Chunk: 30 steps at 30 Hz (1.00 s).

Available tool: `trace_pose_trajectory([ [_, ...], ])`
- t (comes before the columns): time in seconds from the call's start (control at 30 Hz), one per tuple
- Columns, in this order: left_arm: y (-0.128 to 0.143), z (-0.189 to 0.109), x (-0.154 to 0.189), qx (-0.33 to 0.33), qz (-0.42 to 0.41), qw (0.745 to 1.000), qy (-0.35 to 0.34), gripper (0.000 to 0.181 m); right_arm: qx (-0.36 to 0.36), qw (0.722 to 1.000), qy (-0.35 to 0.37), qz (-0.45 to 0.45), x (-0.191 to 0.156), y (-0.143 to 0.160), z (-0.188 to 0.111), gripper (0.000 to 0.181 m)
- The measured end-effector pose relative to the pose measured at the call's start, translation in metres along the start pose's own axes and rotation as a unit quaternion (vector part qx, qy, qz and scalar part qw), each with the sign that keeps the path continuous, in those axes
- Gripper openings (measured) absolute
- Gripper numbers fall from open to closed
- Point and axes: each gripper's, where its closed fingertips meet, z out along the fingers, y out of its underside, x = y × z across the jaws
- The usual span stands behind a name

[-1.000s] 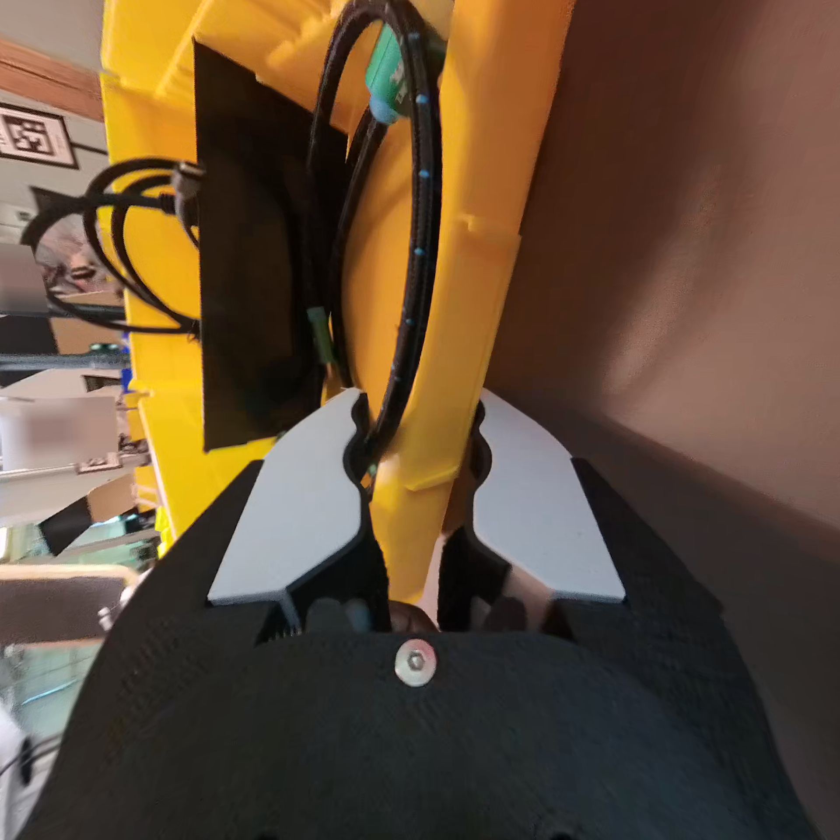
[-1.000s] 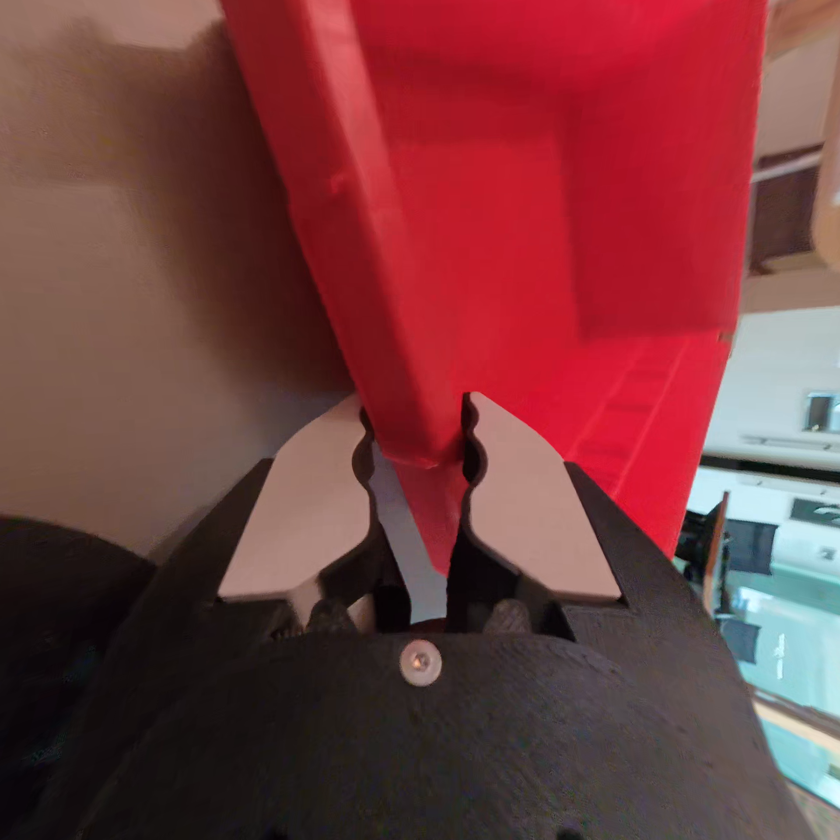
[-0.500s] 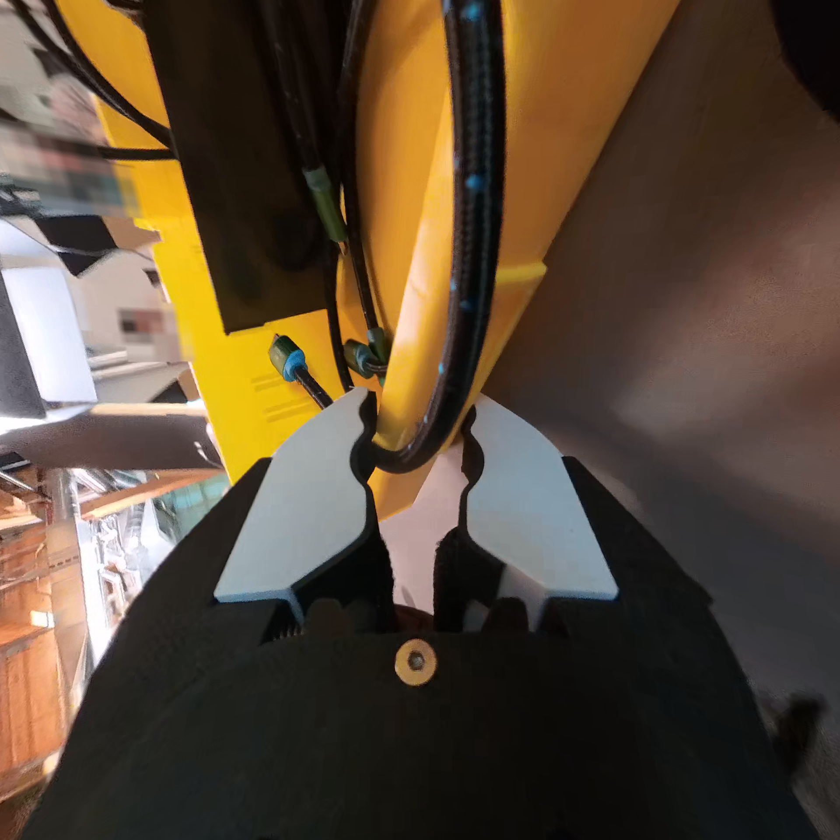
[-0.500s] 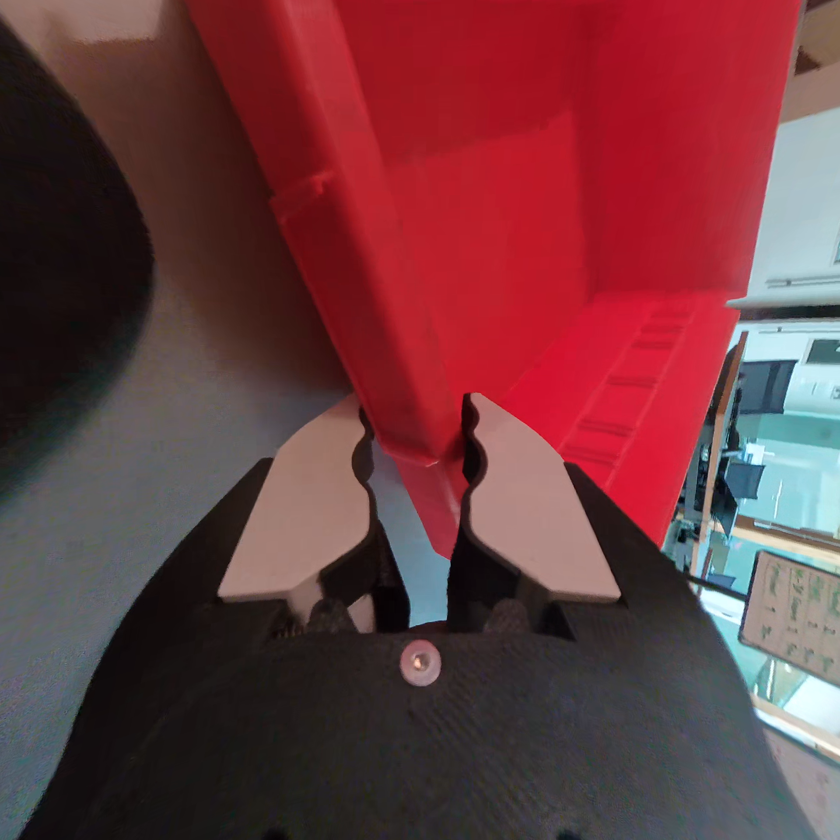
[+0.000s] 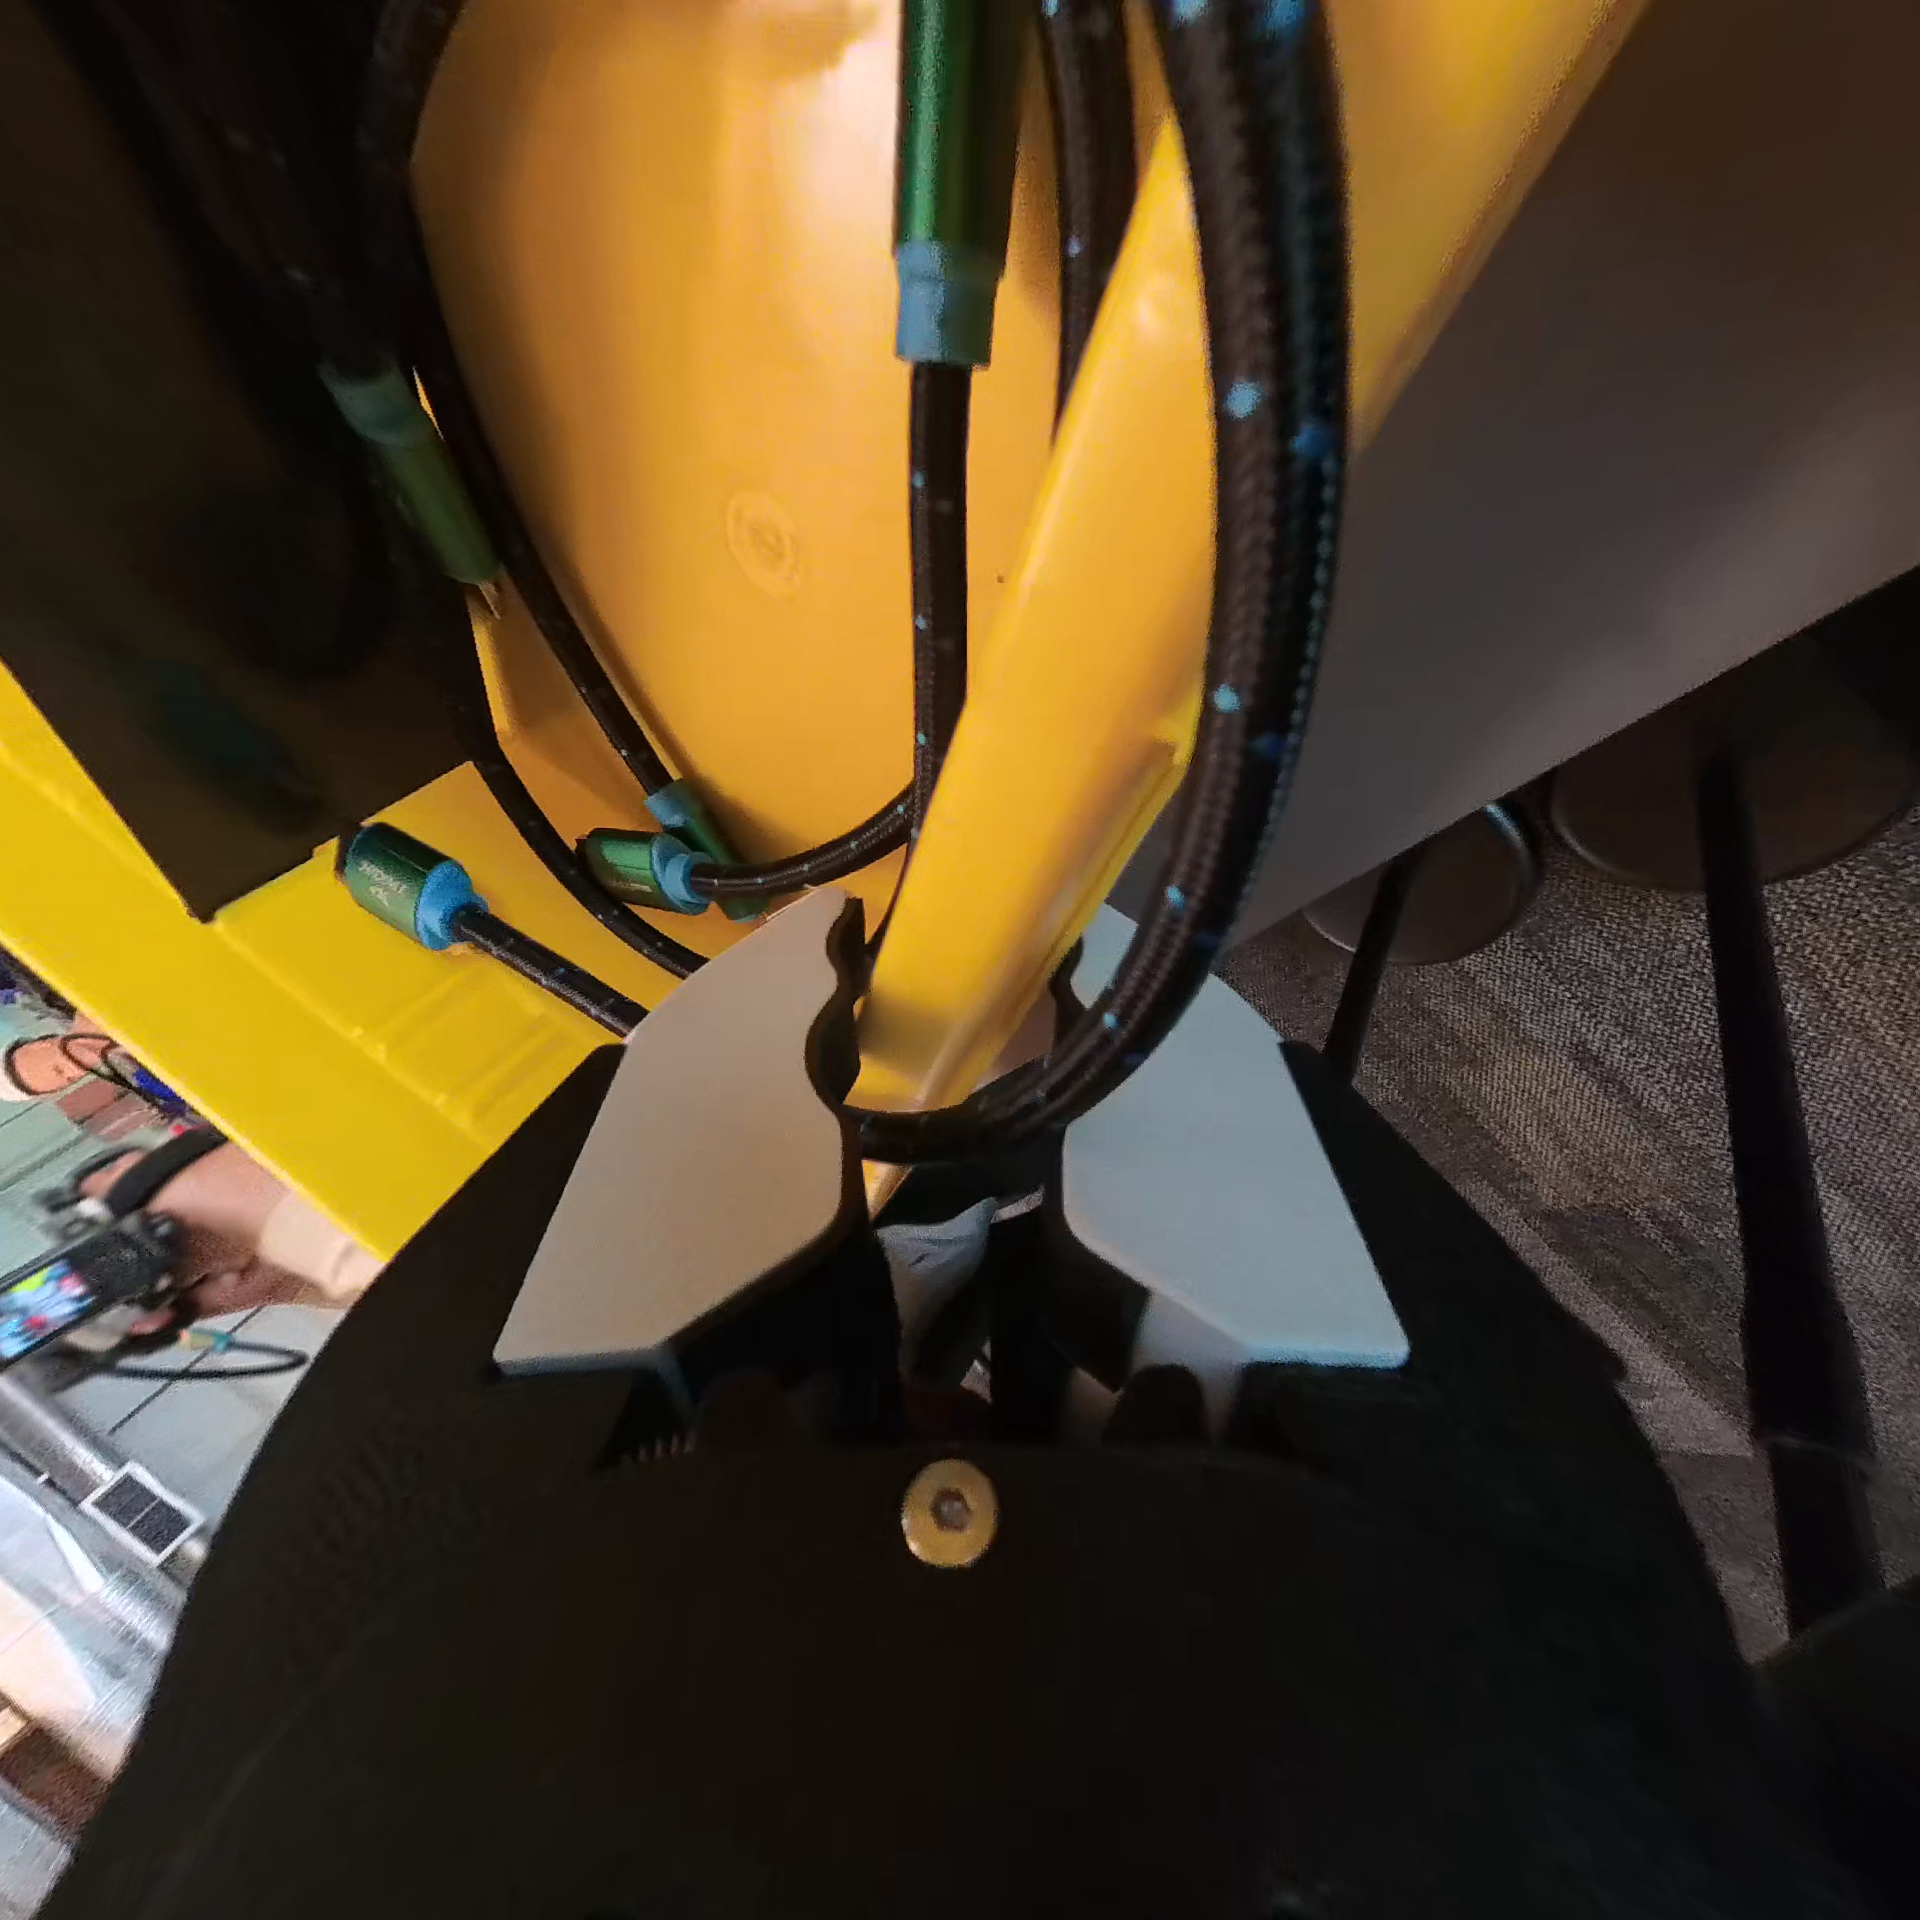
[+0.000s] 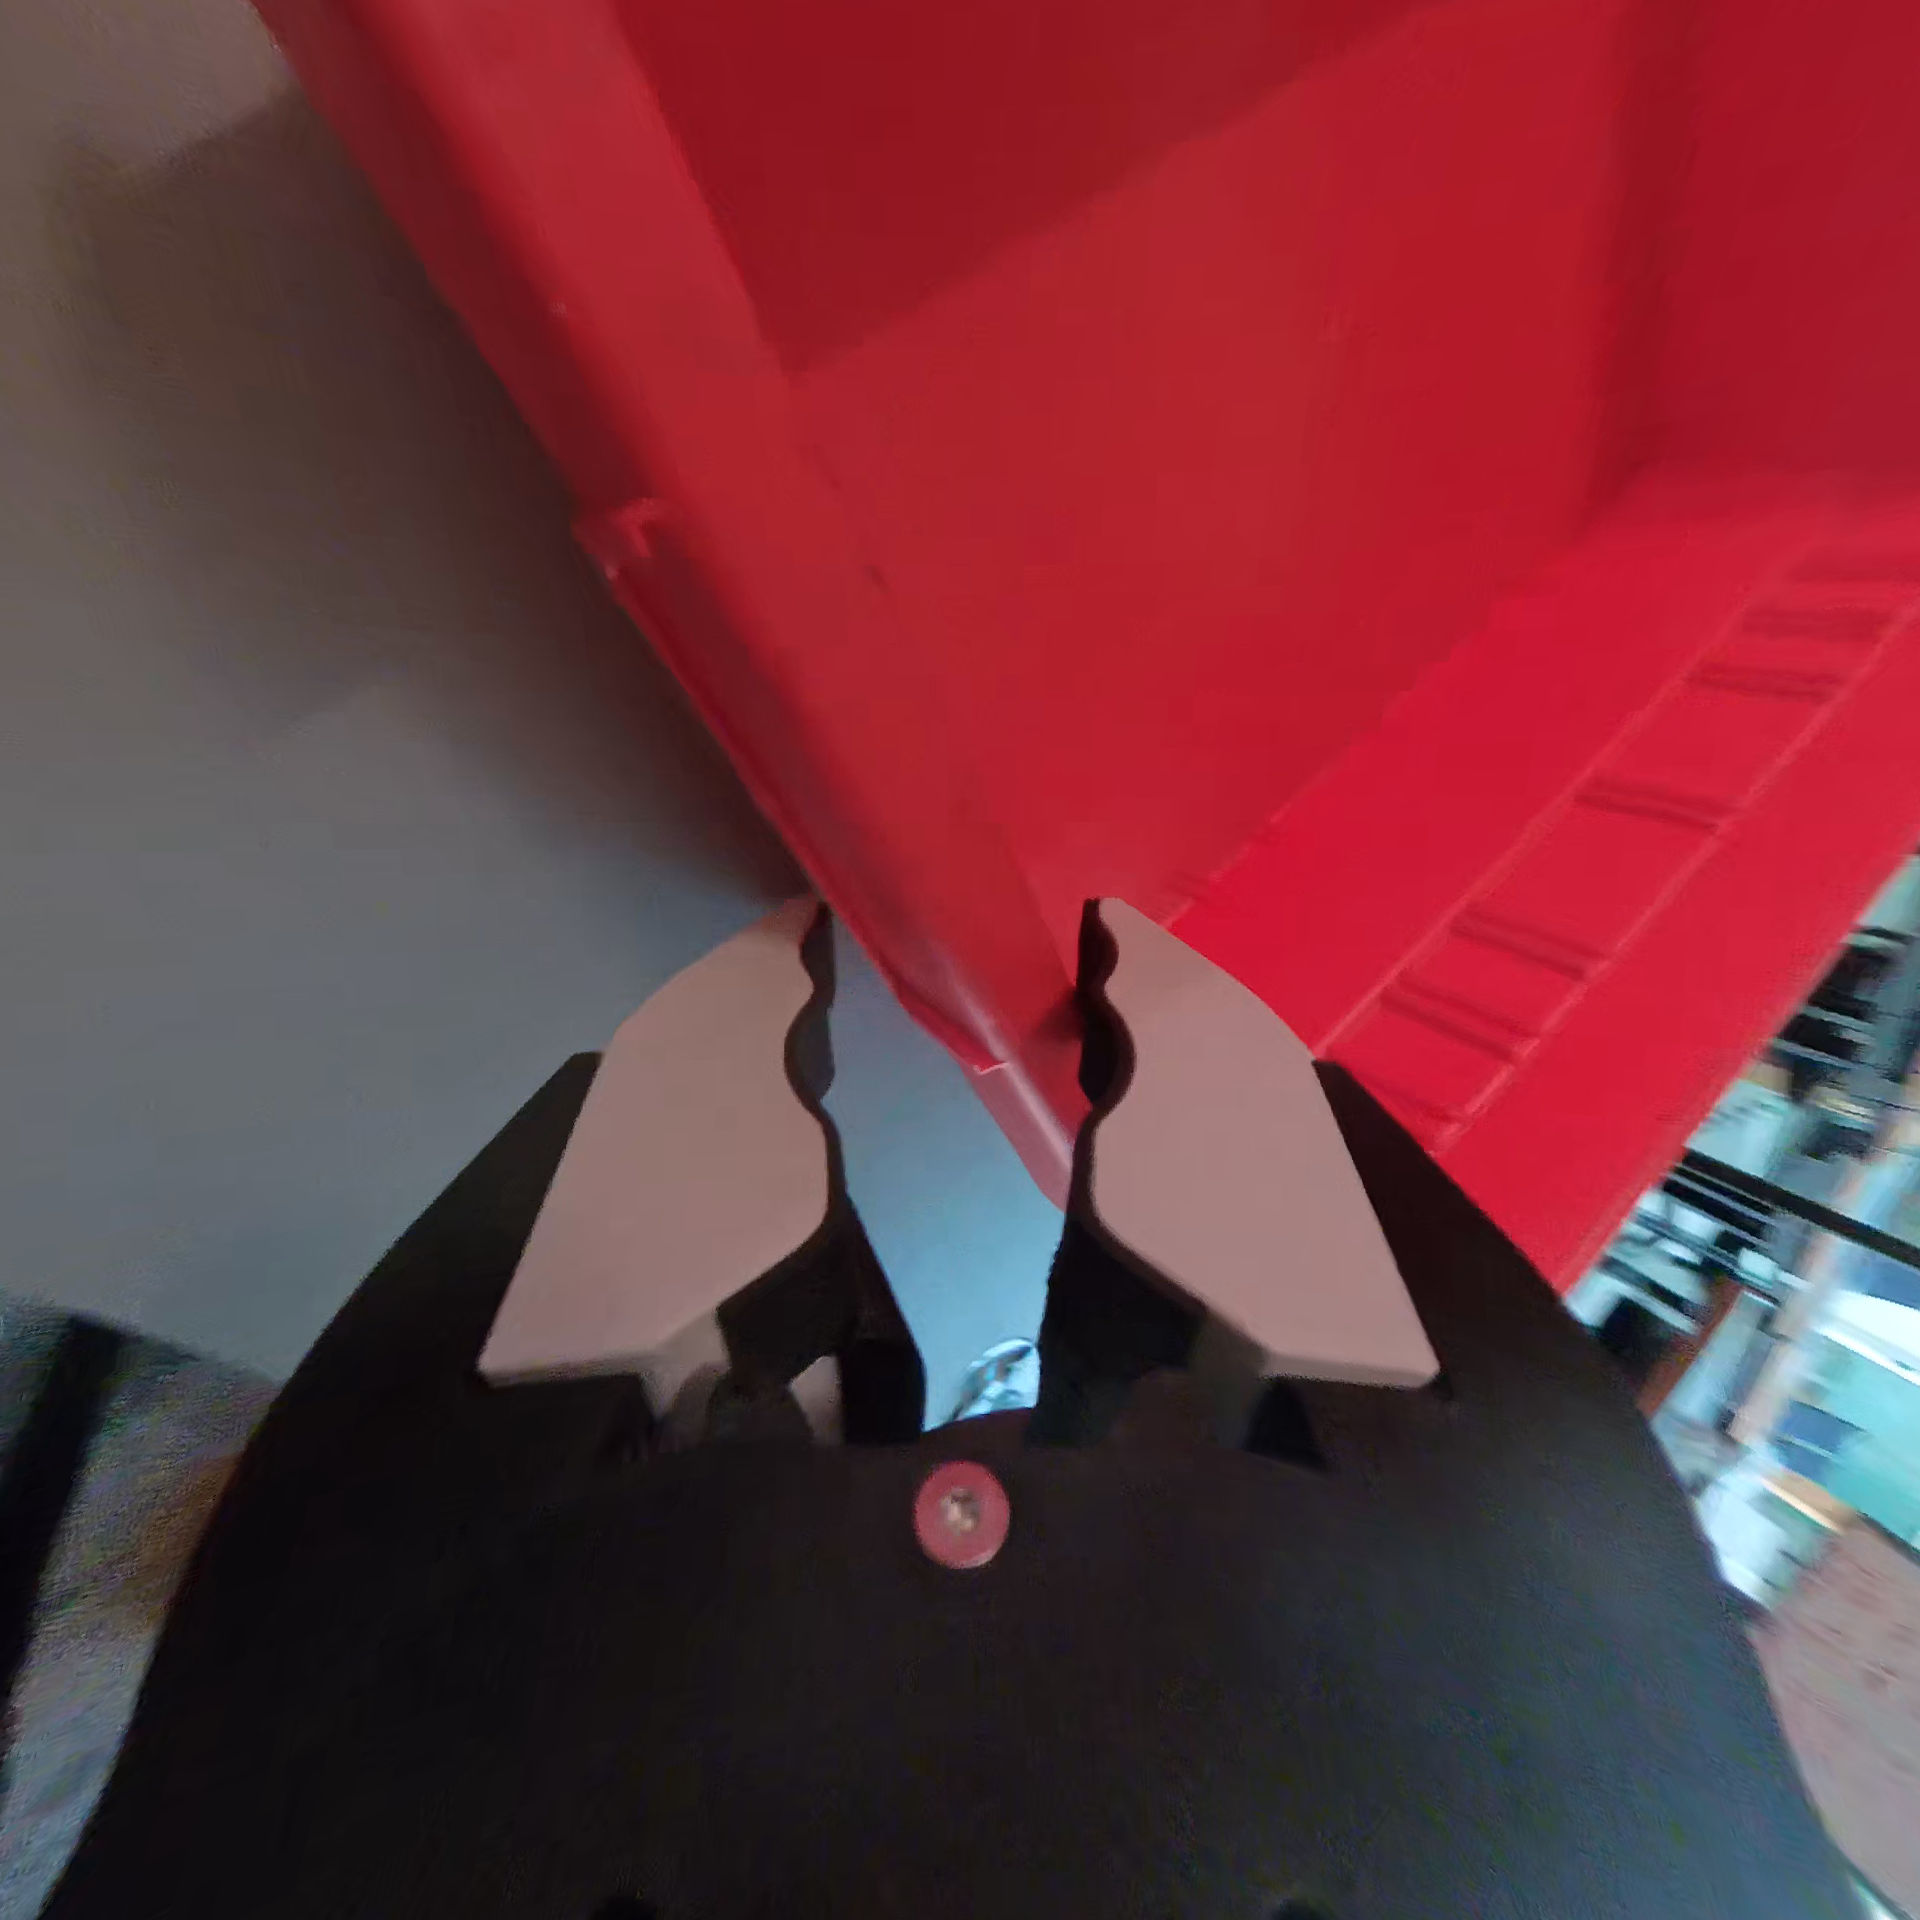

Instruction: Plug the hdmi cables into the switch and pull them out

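In the left wrist view my left gripper (image 5: 961,935) is shut on the side wall of a yellow bin (image 5: 727,416). A black braided HDMI cable (image 5: 1278,520) hangs over that wall and loops between the jaws. Inside the bin lie the black switch (image 5: 156,520) and several cables with green plugs (image 5: 940,156) (image 5: 400,878). In the right wrist view my right gripper (image 6: 948,914) straddles the side wall of an empty red bin (image 6: 1143,520). Its jaws are parted: the right finger touches the wall, the left stands apart.
Both bins sit on a grey table (image 5: 1610,416), which also shows in the right wrist view (image 6: 260,623). Past the table edge are carpet (image 5: 1558,1091) and a dark leg (image 5: 1766,1039). A person's hand with a phone (image 5: 104,1278) is at lower left.
The right jaws have widened and no longer pinch the red bin's wall. The left view has swung along the yellow bin; the table edge and floor now show, and the cable loop sits deeper between the jaws.
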Motion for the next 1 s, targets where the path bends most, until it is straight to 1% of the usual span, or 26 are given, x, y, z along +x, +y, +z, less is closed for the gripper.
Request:
trace_pose_trajectory([
  [0.03,0.000,0.001,0.000,0.007,0.004,1.000,0.005,0.033,0.018,0.999,-0.033,0.016,-0.008,-0.004,-0.004,0.053],
  [0.07,-0.001,0.001,-0.001,0.018,0.008,1.000,0.009,0.033,0.049,0.995,-0.078,0.039,-0.018,-0.011,-0.012,0.067],
  [0.1,-0.001,0.001,-0.001,0.032,0.011,0.999,0.013,0.033,0.090,0.987,-0.114,0.064,-0.024,-0.020,-0.023,0.075],
  [0.13,-0.001,0.001,-0.001,0.046,0.007,0.999,0.020,0.034,0.140,0.977,-0.138,0.083,-0.025,-0.032,-0.037,0.082],
  [0.2,-0.002,0.000,0.000,0.078,-0.024,0.996,0.048,0.037,0.261,0.947,-0.156,0.105,-0.019,-0.057,-0.076,0.099],
  [0.27,-0.001,-0.009,0.002,0.114,-0.067,0.987,0.086,0.066,0.402,0.897,-0.139,0.121,-0.003,-0.084,-0.125,0.118],
  [0.3,-0.003,-0.016,0.000,0.143,-0.087,0.981,0.095,0.074,0.476,0.863,-0.113,0.129,0.008,-0.096,-0.151,0.126],
  [0.33,-0.008,-0.026,-0.004,0.181,-0.103,0.973,0.098,0.081,0.549,0.821,-0.083,0.136,0.018,-0.106,-0.178,0.135],
  [0.37,-0.013,-0.038,-0.009,0.225,-0.117,0.963,0.095,0.087,0.619,0.772,-0.053,0.135,0.025,-0.115,-0.205,0.140],
  [0.43,-0.024,-0.063,-0.030,0.315,-0.154,0.934,0.063,0.100,0.733,0.669,0.015,0.123,0.033,-0.123,-0.252,0.141],
  [0.47,-0.030,-0.075,-0.047,0.360,-0.186,0.914,0.031,0.106,0.773,0.622,0.037,0.117,0.032,-0.127,-0.269,0.140],
  [0.5,-0.034,-0.088,-0.069,0.405,-0.228,0.885,-0.010,0.117,0.806,0.577,0.053,0.121,0.032,-0.130,-0.281,0.142],
  [0.53,-0.035,-0.099,-0.090,0.444,-0.271,0.853,-0.050,0.122,0.833,0.533,0.067,0.135,0.034,-0.134,-0.288,0.142],
  [0.57,-0.035,-0.109,-0.107,0.474,-0.304,0.823,-0.081,0.122,0.852,0.496,0.080,0.146,0.033,-0.139,-0.291,0.140],
  [0.6,-0.035,-0.116,-0.120,0.494,-0.322,0.802,-0.098,0.122,0.862,0.478,0.087,0.147,0.030,-0.147,-0.290,0.140],
  [0.63,-0.037,-0.119,-0.129,0.504,-0.328,0.792,-0.105,0.121,0.863,0.476,0.091,0.141,0.024,-0.158,-0.286,0.140],
  [0.67,-0.041,-0.119,-0.135,0.506,-0.325,0.792,-0.101,0.118,0.858,0.487,0.094,0.132,0.019,-0.171,-0.281,0.140],
  [0.7,-0.047,-0.116,-0.138,0.504,-0.313,0.800,-0.088,0.110,0.851,0.502,0.100,0.114,0.014,-0.185,-0.278,0.143],
  [0.77,-0.060,-0.107,-0.145,0.486,-0.277,0.826,-0.063,0.085,0.844,0.521,0.110,0.068,0.000,-0.207,-0.278,0.144],
  [0.83,-0.066,-0.086,-0.159,0.432,-0.243,0.866,-0.063,0.065,0.844,0.523,0.117,0.032,-0.011,-0.221,-0.286,0.145],
  [0.87,-0.068,-0.072,-0.164,0.398,-0.220,0.889,-0.051,0.063,0.849,0.514,0.115,0.024,-0.015,-0.225,-0.291,0.144],
  [0.9,-0.071,-0.056,-0.165,0.363,-0.201,0.909,-0.023,0.063,0.859,0.500,0.110,0.023,-0.019,-0.227,-0.297,0.143],
  [0.97,-0.076,-0.025,-0.168,0.302,-0.190,0.933,0.034,0.062,0.878,0.467,0.096,0.039,-0.027,-0.229,-0.303,0.138],
  [1.0,-0.079,-0.010,-0.169,0.276,-0.186,0.941,0.057,0.061,0.884,0.457,0.091,0.049,-0.031,-0.231,-0.301,0.136],
])
